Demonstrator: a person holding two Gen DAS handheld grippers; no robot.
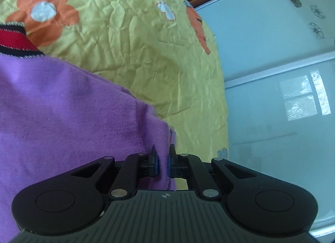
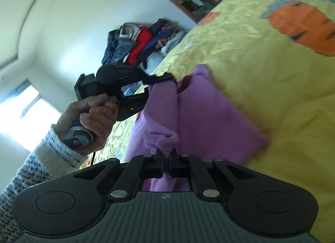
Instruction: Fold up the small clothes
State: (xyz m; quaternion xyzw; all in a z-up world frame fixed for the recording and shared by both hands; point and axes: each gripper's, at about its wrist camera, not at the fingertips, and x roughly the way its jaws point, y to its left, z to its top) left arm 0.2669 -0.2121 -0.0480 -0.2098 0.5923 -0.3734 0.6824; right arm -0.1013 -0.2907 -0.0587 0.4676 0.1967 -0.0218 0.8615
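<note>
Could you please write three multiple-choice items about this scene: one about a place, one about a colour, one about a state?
1. Where does the pile of clothes lie?
A. At the far end of the bedspread, by the wall
B. On the floor
C. On a chair

2. What colour is the garment that both grippers hold?
A. Green
B. Purple
C. White

3. What is the state of the right gripper?
A. Wide open, nothing held
B. Shut on the garment
C. Resting on the bedspread

Answers: 1 A, the pile sits beyond the yellow bedspread against the white wall. 2 B, the knit is purple in both views. 3 B, its fingers pinch a purple fold; the left gripper does likewise.
</note>
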